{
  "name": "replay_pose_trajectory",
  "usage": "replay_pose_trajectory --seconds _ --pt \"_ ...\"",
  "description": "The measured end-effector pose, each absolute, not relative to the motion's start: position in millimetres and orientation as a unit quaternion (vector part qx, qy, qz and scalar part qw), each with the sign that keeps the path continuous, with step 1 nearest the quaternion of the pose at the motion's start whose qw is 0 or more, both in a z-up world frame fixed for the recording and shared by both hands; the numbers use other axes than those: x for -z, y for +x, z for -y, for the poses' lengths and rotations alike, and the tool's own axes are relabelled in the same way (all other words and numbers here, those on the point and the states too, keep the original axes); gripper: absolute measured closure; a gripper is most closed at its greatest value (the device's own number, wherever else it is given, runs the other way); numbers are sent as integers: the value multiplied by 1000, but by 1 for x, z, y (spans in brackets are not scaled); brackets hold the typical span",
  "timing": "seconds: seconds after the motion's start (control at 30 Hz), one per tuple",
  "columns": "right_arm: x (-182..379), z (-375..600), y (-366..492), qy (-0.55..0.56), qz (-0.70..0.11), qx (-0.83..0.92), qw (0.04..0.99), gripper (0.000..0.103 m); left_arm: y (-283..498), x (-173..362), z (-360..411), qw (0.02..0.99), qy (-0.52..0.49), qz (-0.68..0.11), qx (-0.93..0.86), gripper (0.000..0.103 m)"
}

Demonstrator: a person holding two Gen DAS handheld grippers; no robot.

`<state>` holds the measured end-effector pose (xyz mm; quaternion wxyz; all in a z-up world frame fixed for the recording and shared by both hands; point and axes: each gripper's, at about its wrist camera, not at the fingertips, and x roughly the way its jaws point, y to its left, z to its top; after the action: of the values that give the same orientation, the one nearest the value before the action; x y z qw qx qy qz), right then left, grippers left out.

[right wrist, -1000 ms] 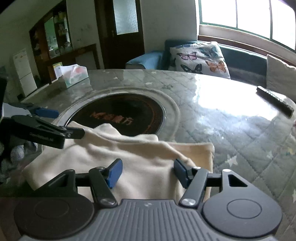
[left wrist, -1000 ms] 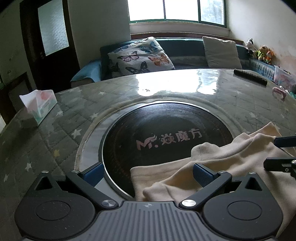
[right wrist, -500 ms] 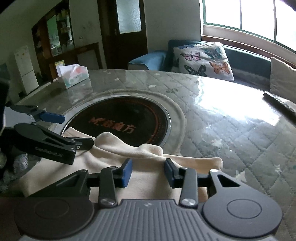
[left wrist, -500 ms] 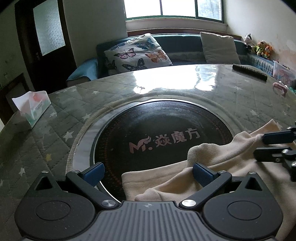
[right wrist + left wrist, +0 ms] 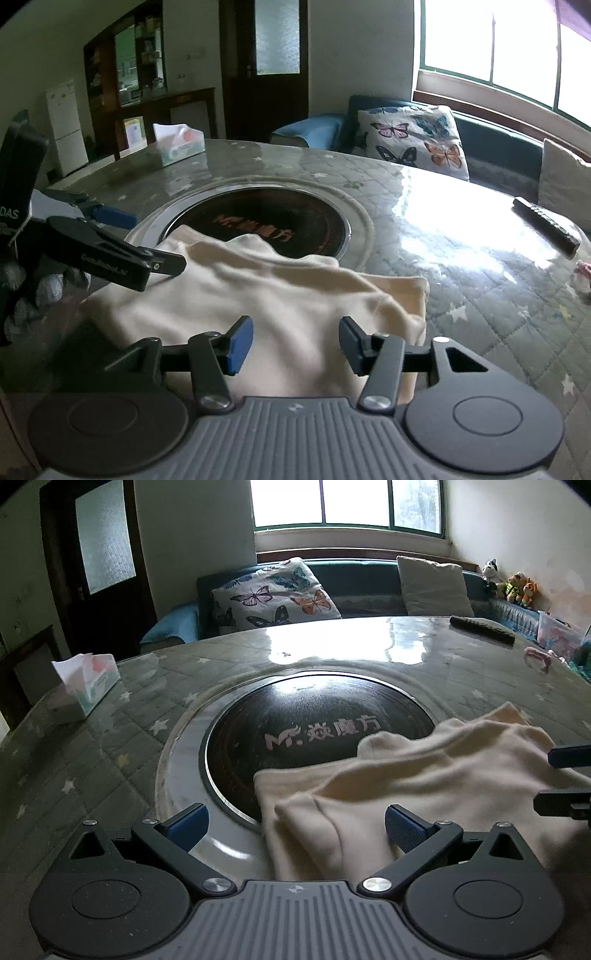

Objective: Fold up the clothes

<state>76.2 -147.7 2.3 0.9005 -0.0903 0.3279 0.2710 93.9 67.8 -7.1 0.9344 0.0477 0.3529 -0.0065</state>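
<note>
A cream garment (image 5: 280, 291) lies rumpled on the table, its far edge over the black round hob (image 5: 295, 218). My right gripper (image 5: 295, 345) hovers over the garment's near part. Its jaws are opening, the cloth lies below and between the blue pads, and they do not press on it. In the left wrist view the same garment (image 5: 424, 775) spreads to the right. My left gripper (image 5: 295, 827) stands wide open with the garment's folded corner between its fingers, untouched. Each gripper shows in the other's view: the left gripper (image 5: 155, 240) and the right gripper (image 5: 546, 781).
The round table (image 5: 110, 738) has a quilted star cover under glass. A tissue box (image 5: 88, 683) stands at its left, a black remote (image 5: 480, 629) and a small pink item (image 5: 537, 657) at the far right. A sofa with cushions (image 5: 273, 594) lies beyond.
The right jaws narrowed over the cloth half a second ago and have widened again. Both grippers shifted sideways over the table. The left jaws stayed wide open.
</note>
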Motion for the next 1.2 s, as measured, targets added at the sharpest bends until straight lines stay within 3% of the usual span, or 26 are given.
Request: replay_pose_trajectory --seconds 0.3,1.2 --pt "8 146 56 -92 -331 -271 899 46 57 18 -67 939 49 -340 0 0" --pt "11 143 47 -102 -327 -264 902 33 48 13 -71 938 8 -345 -24 0"
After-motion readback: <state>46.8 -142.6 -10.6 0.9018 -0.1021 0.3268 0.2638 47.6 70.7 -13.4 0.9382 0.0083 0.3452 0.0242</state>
